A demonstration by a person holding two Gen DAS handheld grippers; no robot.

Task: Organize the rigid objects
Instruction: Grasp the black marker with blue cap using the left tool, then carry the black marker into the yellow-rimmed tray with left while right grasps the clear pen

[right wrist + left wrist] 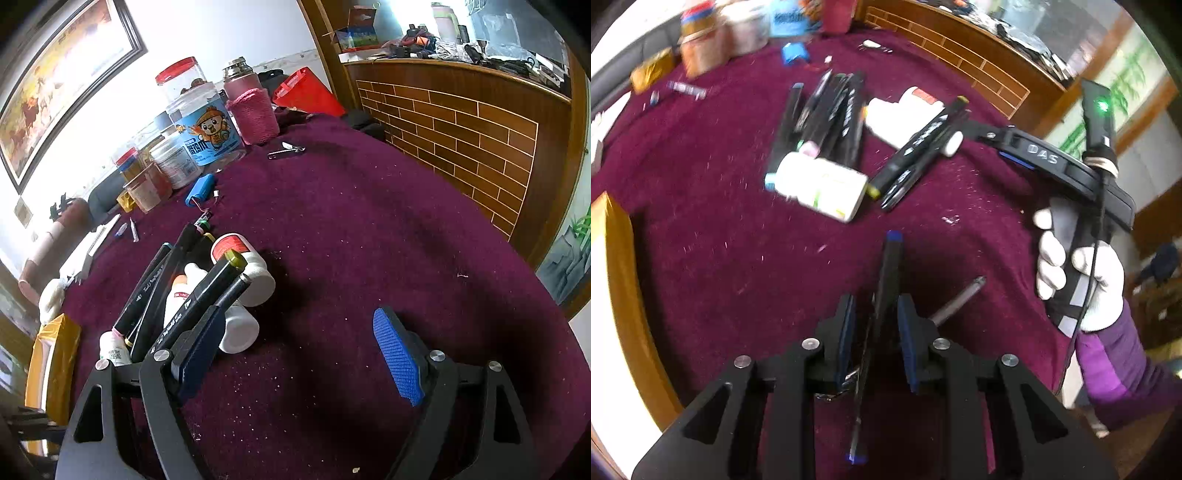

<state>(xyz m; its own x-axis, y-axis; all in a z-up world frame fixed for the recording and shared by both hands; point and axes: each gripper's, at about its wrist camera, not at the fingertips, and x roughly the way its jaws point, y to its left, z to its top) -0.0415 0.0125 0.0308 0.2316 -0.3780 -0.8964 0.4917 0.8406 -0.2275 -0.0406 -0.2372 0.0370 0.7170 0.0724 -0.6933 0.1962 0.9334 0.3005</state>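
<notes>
Markers [827, 110] and white bottles [822, 186] lie heaped mid-counter as one dark pen goes into the left tool

**Desk:** What is the left tool [875, 332] doing?

**Photographer:** Its blue pads are drawn in narrow on a dark marker with a blue tip [888, 280]. The marker runs up between the jaws, one blue end near the camera and the other out over the maroon cloth of the counter [720, 240]. The frame is blurred, but the pads look pressed to its sides.

**Desk:** And the right tool [299, 350]?

**Photographer:** Wide apart, holding nothing. From its own camera the left pad sits just beside the near end of the pile, touching or almost touching a yellow-capped marker [207, 295]; I cannot tell which. A gloved hand [1075, 280] holds its grip.

**Desk:** How much has been tidied?

**Photographer:** Little, by my reading. The black markers lie fanned and crossing, two white bottles are tipped on their sides among them, and a third, red-labelled bottle [240, 258] lies under the marker ends. A thin metal rod [956, 299] rests apart on the cloth near the left tool.

**Desk:** Anything sorted already?

**Photographer:** No finished row or container shows. Jars [199, 122] crowd the far edge, with a blue battery pack [201, 188] near them. Most pieces remain to be placed
</notes>
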